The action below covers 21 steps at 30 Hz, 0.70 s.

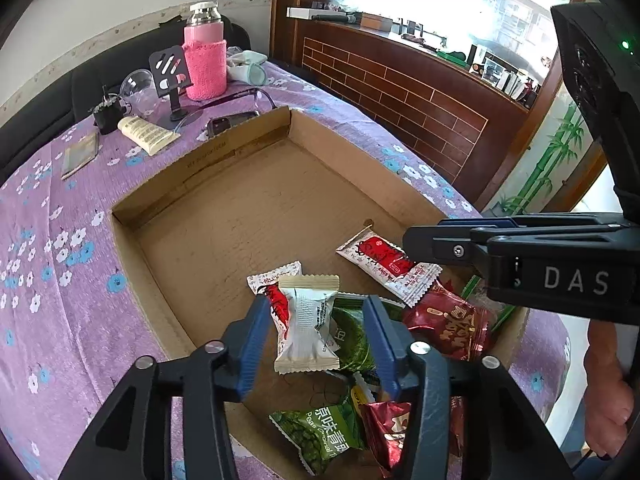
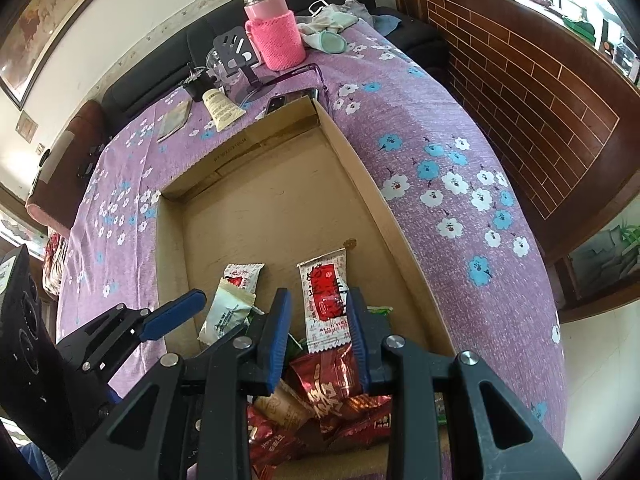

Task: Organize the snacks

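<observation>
A shallow cardboard box lies on the purple cloth, with snack packets heaped at its near end. In the left wrist view my left gripper is open around a white packet; the right pad stands clear of it. This packet rests on a red-and-white one and a green one. My right gripper hangs over a long red-and-white packet that lies flat on the box floor. Its jaws stand a little apart with nothing pinched. Dark red packets and a green pea packet lie below.
Behind the box stand a pink-sleeved bottle, a black phone stand, a cream tube, a phone and glasses. The box's far half holds nothing. A person's hand grips the right tool.
</observation>
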Motion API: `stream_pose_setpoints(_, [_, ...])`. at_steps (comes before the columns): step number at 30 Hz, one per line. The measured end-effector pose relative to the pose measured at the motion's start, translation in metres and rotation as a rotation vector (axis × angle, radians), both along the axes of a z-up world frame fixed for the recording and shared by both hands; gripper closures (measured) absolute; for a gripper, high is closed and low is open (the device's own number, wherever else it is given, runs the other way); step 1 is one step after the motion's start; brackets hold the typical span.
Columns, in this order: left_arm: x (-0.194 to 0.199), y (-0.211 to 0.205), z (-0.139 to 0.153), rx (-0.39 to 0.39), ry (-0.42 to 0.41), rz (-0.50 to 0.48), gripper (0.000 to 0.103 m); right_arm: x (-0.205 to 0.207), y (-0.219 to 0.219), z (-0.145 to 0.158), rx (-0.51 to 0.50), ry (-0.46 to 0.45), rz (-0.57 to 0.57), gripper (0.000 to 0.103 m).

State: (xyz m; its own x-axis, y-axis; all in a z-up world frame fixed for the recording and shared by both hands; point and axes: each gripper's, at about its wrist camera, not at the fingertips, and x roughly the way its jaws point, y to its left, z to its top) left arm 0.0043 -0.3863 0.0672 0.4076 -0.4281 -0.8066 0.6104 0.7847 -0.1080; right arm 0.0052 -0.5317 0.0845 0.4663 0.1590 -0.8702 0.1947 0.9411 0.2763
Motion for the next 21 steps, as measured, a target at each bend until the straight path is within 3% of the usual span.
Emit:
stream_pose_setpoints(11, [-0.004, 0.004, 0.007, -0.002, -0.034, 0.001, 0.022, -0.015, -0.002, 0.009, -0.009, -0.017, -0.035, 0.066])
stream_pose_setpoints(21, [-0.01, 0.007, 0.007, 0.0, -0.028, -0.014, 0.016, -0.028, 0.0, 0.01, -0.011, -0.014, -0.056, 0.061])
